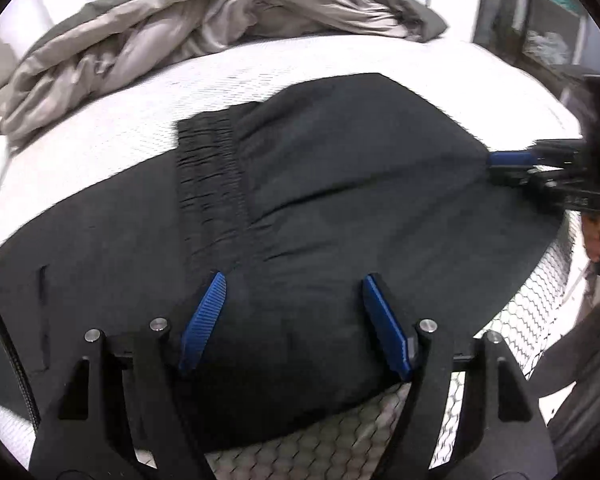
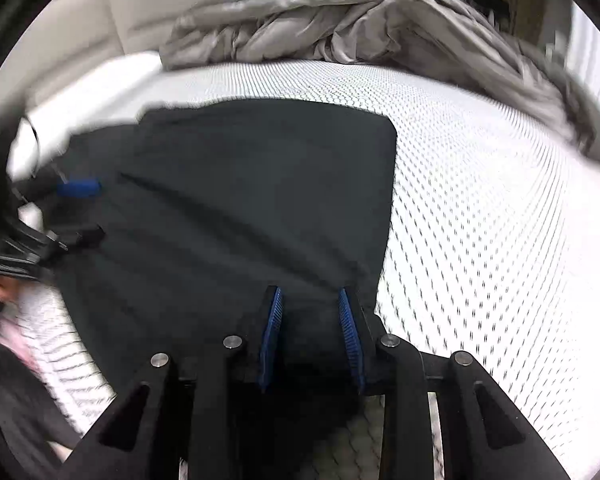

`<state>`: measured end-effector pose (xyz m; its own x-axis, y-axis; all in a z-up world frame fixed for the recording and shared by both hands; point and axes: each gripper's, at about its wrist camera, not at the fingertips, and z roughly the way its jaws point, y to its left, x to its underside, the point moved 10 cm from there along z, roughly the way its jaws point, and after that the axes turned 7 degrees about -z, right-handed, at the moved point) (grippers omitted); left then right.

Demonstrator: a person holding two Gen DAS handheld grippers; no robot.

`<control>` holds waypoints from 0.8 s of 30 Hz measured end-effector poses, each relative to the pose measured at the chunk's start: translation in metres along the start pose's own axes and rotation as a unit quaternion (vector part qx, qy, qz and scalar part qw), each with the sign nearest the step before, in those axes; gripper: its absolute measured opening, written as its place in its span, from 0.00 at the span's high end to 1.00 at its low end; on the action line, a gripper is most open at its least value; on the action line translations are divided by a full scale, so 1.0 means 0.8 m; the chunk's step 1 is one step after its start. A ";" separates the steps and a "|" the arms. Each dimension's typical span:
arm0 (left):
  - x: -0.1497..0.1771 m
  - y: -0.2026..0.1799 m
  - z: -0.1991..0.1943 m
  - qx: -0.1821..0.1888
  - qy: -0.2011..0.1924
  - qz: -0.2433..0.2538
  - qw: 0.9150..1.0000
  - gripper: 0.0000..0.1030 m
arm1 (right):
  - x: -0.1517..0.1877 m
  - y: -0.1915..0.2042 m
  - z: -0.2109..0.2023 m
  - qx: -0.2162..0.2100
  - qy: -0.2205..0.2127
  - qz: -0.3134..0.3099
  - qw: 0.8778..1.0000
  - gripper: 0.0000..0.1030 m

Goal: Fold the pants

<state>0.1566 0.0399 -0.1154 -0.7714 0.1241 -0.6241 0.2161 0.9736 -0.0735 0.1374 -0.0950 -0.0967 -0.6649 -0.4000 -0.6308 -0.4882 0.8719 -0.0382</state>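
Black pants (image 1: 340, 184) lie on the white mattress, partly folded, with the elastic waistband (image 1: 208, 168) showing in the left wrist view. My left gripper (image 1: 292, 284) is open, its blue pads either side of the near fold of the pants. My right gripper (image 2: 310, 300) stands at the pants' (image 2: 240, 208) near right corner with black cloth between its blue pads; the jaws are part open. The right gripper also shows in the left wrist view (image 1: 512, 160) at the pants' right edge. The left gripper shows in the right wrist view (image 2: 80, 208) at the left edge.
A crumpled grey duvet (image 1: 204, 20) lies at the back of the mattress (image 1: 120, 128); it also shows in the right wrist view (image 2: 360, 24). The mattress edge with honeycomb mesh (image 1: 532, 312) is near me. A shelf (image 1: 548, 20) stands at the far right.
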 end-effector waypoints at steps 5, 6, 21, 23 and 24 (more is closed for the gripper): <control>-0.051 -0.004 -0.035 0.022 -0.055 -0.040 0.997 0.33 | -0.037 0.027 -0.022 0.012 -0.041 -0.015 0.999 0.68; -0.064 -0.010 -0.036 0.031 -0.065 -0.047 0.996 0.33 | -0.049 0.038 -0.018 0.011 -0.044 -0.017 0.999 0.68; -0.061 -0.001 0.021 0.028 0.005 -0.056 0.998 0.68 | -0.024 -0.035 0.051 0.099 0.047 0.032 0.993 0.66; -0.080 -0.005 0.005 0.024 -0.016 -0.063 0.998 0.68 | -0.029 -0.041 0.040 0.087 0.034 0.049 0.994 0.66; -0.085 -0.008 -0.004 0.026 -0.027 -0.066 0.997 0.68 | -0.039 -0.037 0.033 0.083 0.018 0.050 0.995 0.66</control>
<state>0.2059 0.0261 -0.0698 -0.7621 -0.0168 -0.6472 0.1461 0.9694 -0.1972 0.1876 -0.1010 -0.0964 -0.7264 -0.3166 -0.6100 -0.3205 0.9412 -0.1068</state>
